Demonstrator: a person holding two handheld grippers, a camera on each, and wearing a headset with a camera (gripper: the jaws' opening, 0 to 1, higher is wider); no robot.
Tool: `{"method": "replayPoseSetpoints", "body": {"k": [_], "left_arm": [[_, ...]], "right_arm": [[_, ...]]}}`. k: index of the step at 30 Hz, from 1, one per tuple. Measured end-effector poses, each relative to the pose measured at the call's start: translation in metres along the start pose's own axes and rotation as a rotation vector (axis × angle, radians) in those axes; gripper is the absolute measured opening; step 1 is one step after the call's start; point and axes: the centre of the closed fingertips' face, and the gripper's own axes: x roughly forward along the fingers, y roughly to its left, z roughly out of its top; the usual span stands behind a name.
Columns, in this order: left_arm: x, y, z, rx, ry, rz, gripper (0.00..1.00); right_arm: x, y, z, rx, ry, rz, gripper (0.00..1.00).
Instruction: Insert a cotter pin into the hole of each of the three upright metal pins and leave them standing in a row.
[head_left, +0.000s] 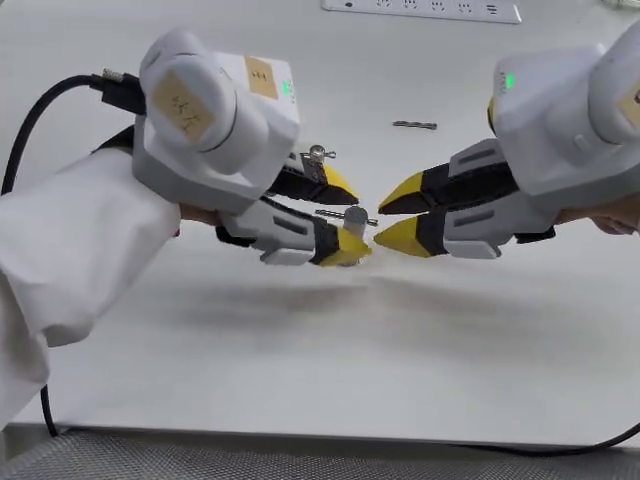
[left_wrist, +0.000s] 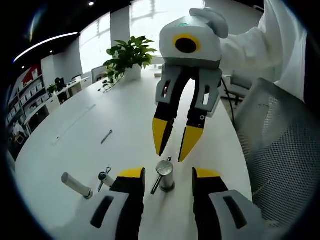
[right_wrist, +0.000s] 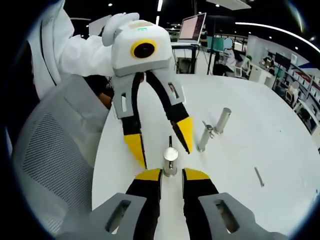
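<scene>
A short metal pin (left_wrist: 165, 176) stands upright on the white table with a cotter pin (left_wrist: 159, 180) through its head. My left gripper (left_wrist: 168, 173) is open, one jaw on each side of this pin without touching it. My right gripper (right_wrist: 172, 174) faces it from the opposite side. It is open, its tips just short of the same pin (right_wrist: 170, 161) and holding nothing. In the head view the two grippers, left (head_left: 345, 218) and right (head_left: 397, 213), meet tip to tip around the pin (head_left: 356, 214). Two more upright pins (right_wrist: 205, 137) (right_wrist: 222, 120) stand behind; the nearer one carries a cotter pin.
A loose cotter pin (head_left: 415, 125) lies on the table further back. A power strip (head_left: 420, 9) runs along the far edge. A mesh chair (left_wrist: 280, 150) stands at the table's near edge, and a potted plant (left_wrist: 127, 55) at its far end.
</scene>
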Motion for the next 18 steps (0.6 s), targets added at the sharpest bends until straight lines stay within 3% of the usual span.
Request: {"method": "replayPoseSetpoints", "body": {"k": [2,4,6,9,11,13,18], "left_arm": [[-0.002,-0.004,-0.007,-0.047,0.004,-0.011,0.55],[-0.004,-0.005,-0.012,-0.064,0.001,-0.007,0.79],[-0.007,-0.006,-0.017,-0.093,-0.018,-0.001,0.91],[-0.016,-0.013,-0.018,-0.189,-0.084,-0.016,0.94],[-0.021,-0.015,-0.019,-0.211,-0.109,-0.021,0.99],[-0.026,-0.018,-0.019,-0.236,-0.122,-0.022,0.99],[-0.035,-0.021,-0.02,-0.227,-0.122,-0.012,0.99]], "right_arm": [[0.0,0.001,0.0,0.007,-0.002,0.003,0.13],[0.0,0.002,0.0,0.007,-0.003,0.007,0.14],[0.002,0.005,0.001,0.006,0.002,0.014,0.16],[0.004,0.005,0.004,0.004,0.0,0.015,0.17],[0.006,0.005,0.006,0.006,-0.004,0.014,0.18],[0.008,0.006,0.009,0.004,-0.005,0.017,0.18],[0.015,0.005,0.012,-0.003,-0.004,0.02,0.16]]}}
